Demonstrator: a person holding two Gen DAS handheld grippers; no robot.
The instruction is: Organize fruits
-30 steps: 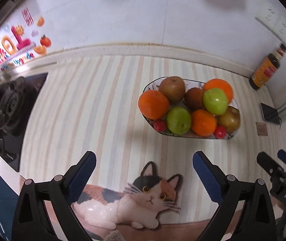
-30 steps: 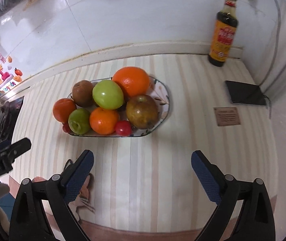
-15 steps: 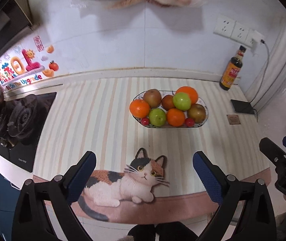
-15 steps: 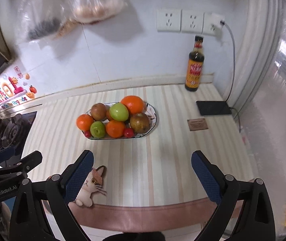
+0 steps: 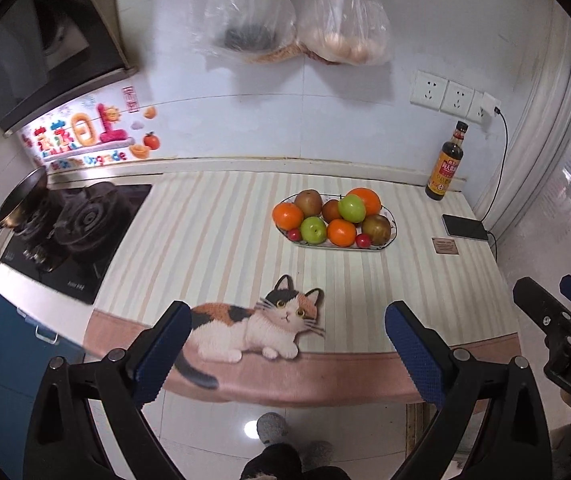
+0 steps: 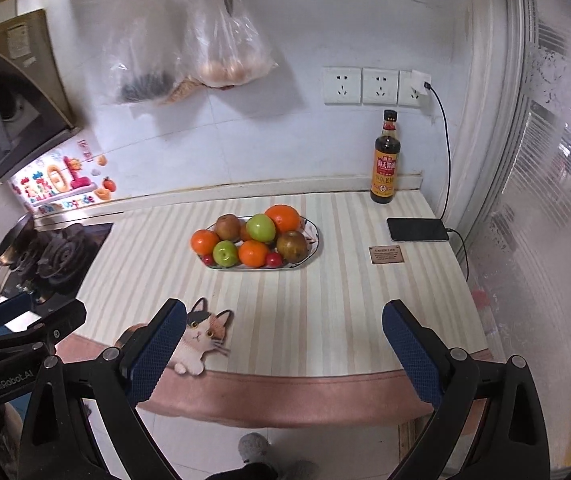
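Note:
An oval patterned plate [image 5: 390, 240] [image 6: 314, 240] stands mid-counter on the striped mat, piled with oranges [image 5: 287, 216] [image 6: 204, 241], green apples [image 5: 313, 230] [image 6: 225, 253], brown pears [image 5: 376, 229] [image 6: 292, 246] and small red fruits [image 5: 363, 241] [image 6: 273, 259]. My left gripper [image 5: 287, 342] is open and empty, held back over the counter's front edge. My right gripper [image 6: 285, 340] is open and empty too, equally far back. Each gripper shows at the edge of the other's view.
A soy sauce bottle [image 5: 444, 164] [image 6: 386, 160] stands at the back right by a charging phone [image 5: 465, 227] [image 6: 417, 229]. A gas stove [image 5: 73, 220] with a pan is at the left. Bags [image 6: 221, 52] and scissors hang on the wall. A cat picture [image 5: 253, 326] marks the mat's front.
Both grippers have pulled back and up from the plate, so the plate looks smaller and the whole counter, wall and floor now show. Both stayed open.

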